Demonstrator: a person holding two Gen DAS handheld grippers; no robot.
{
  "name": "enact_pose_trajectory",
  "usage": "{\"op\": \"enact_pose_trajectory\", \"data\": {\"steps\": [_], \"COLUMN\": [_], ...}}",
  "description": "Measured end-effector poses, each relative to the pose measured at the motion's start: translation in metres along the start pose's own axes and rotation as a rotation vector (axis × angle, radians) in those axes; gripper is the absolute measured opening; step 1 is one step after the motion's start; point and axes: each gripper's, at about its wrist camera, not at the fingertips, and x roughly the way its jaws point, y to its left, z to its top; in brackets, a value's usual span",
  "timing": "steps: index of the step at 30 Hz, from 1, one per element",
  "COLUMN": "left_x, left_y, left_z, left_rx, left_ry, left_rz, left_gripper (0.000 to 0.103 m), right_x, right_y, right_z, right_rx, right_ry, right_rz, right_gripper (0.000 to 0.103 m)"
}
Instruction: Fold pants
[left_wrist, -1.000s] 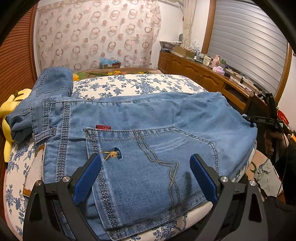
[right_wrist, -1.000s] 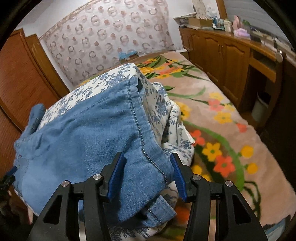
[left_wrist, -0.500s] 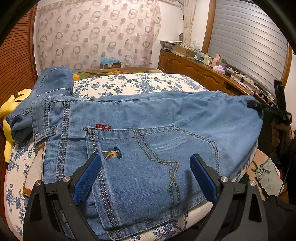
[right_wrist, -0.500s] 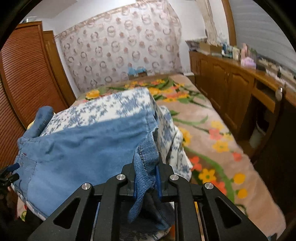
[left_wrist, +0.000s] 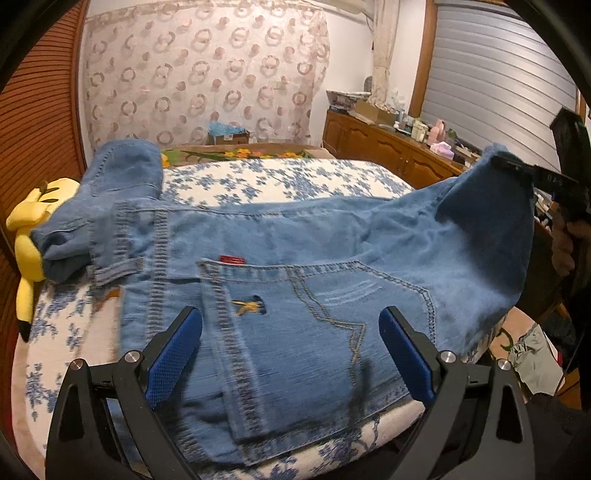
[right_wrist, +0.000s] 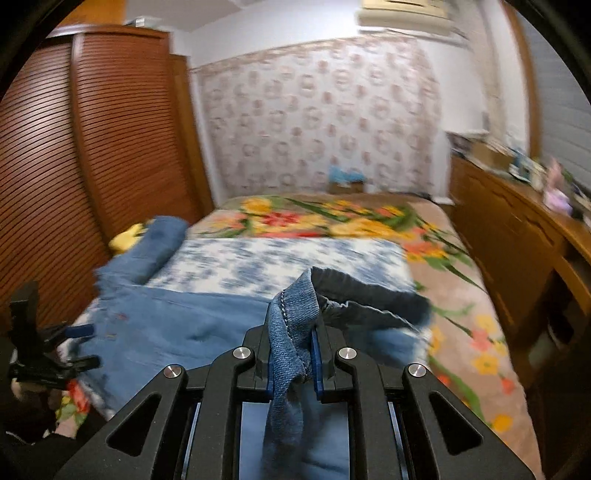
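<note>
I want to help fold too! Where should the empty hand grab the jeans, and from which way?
Best guess: the left gripper should pinch the jeans at the thick waistband edge, coming in low from the near side of the bed. That edge lies flat and stitched stiff, and it is opposite the end the right gripper already holds up.

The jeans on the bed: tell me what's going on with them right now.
A person is folding a pair of blue jeans spread across the floral bedspread. The right gripper has its jaws shut on the leg end and holds it lifted off the bed. The left gripper hovers with jaws open over the back pocket, holding nothing. The waist end lies bunched against a yellow plush toy.
</note>
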Motion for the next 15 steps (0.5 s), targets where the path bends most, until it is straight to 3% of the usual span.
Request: {"op": "enact_pose_trajectory", "data": {"steps": [10,15], "left_x": [-0.047,-0.059], "left_y": [0.040,0.059], "left_z": [-0.002,-0.006], "left_rx": [-0.041,-0.066], "left_ry": [-0.077,-0.092], "left_rz": [0.089,0.121], "left_gripper": [0.097,0.097], "right_x": [0.040,0.070], "right_y": [0.126,0.159], "right_z": [0.047,0.051], "right_rx": [-0.195,-0.243], "right_ry": [-0.033,0.005], "right_rz": [0.262,0.340], "right_gripper": [0.014,0.015]}}
